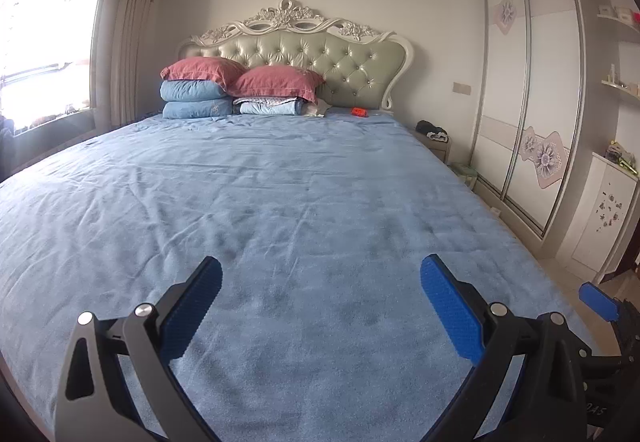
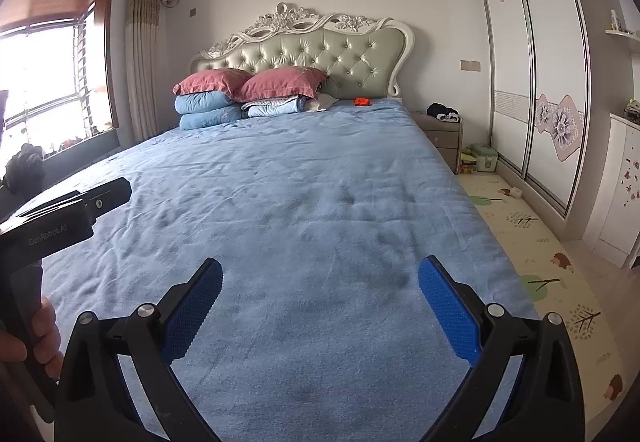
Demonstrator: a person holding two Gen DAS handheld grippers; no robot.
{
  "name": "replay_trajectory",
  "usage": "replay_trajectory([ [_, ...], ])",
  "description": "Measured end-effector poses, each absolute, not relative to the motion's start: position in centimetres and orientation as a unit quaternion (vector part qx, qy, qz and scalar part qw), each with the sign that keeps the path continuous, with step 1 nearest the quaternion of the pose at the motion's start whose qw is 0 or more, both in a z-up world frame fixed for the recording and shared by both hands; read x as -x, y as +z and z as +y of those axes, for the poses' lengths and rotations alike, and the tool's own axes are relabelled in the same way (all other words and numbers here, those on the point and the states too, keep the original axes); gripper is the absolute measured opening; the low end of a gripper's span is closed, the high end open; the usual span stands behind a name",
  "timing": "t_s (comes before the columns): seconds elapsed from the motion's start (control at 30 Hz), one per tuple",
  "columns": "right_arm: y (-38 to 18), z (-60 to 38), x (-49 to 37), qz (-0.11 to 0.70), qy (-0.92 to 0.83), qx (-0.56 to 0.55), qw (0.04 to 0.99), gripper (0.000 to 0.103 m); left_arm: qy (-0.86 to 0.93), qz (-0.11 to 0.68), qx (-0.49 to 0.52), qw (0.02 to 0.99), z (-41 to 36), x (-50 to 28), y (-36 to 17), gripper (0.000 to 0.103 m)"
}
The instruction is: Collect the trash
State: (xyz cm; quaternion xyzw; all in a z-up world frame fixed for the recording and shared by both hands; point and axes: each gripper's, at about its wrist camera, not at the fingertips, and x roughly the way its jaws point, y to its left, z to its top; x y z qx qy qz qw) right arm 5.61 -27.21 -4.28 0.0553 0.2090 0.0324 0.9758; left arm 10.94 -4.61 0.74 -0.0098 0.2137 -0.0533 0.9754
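- while you hold both tools level over the foot of the bed [image 1: 280, 181], your left claw [image 1: 320, 306] is spread wide with nothing between its blue pads, and your right claw [image 2: 320, 306] is spread the same way, also holding nothing.
- that forward aim looks chosen for scanning: both cameras take in the whole blue cover up to the headboard [image 1: 296, 53].
- the one thing that reads as possible trash is a small orange item [image 1: 359, 112] lying on the cover near the headboard, to the right of the stacked pillows [image 1: 236, 87]; what it is stays too small to tell.
- it sits well apart from both claws, so reaching it would mean going along the bedside.
- no bin or bag shows in either view, so where trash goes cannot be told.
- your left hand [image 2: 28, 338] grips its tool's handle at the right view's edge.
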Motion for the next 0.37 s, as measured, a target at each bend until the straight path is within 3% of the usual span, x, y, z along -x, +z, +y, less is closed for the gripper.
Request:
replay_trajectory([
  [0.37,-4.0,-27.1,-5.7,0.205,0.034,-0.058,0.976,0.095,-0.063,0.213,-0.009,0.975,-5.5,-10.8,0.9,0.099],
])
